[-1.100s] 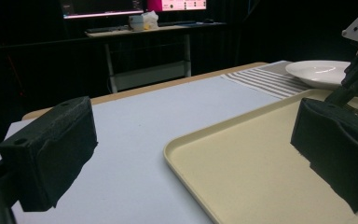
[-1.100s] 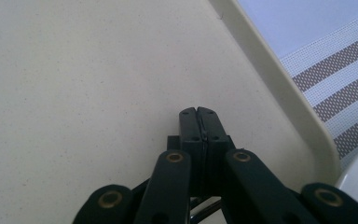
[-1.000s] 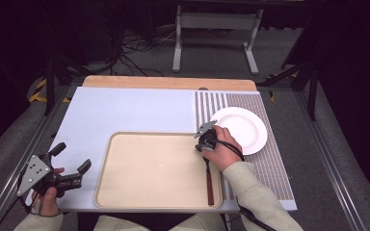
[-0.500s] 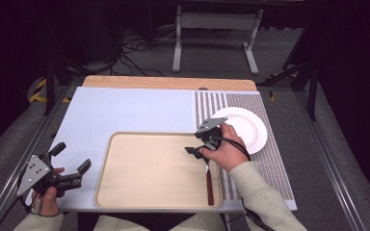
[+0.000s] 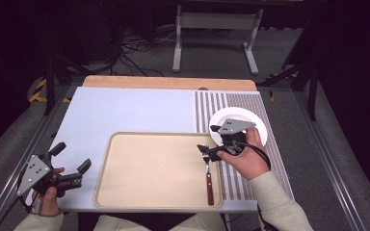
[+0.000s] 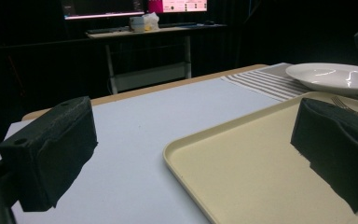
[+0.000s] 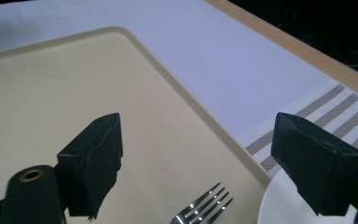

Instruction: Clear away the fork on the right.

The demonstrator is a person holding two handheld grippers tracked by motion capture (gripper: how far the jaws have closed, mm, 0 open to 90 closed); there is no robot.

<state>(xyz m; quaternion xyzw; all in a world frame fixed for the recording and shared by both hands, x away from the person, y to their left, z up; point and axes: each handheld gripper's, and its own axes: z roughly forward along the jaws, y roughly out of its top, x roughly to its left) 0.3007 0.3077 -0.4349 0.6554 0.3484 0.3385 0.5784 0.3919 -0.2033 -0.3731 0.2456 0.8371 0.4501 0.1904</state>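
High view: fork [image 5: 208, 169] on our tray [image 5: 144, 192]
Our right gripper [image 5: 209, 140] has just been opening, empty; left gripper [image 5: 71, 158] gapes empty too

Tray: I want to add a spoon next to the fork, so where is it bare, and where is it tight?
The tray is bare from its left rim across to the fork, which lies along its right edge. The blue mat behind it is bare too. It is tight at the tray's right rear corner, where the right gripper, jaws open, hangs by the plate.
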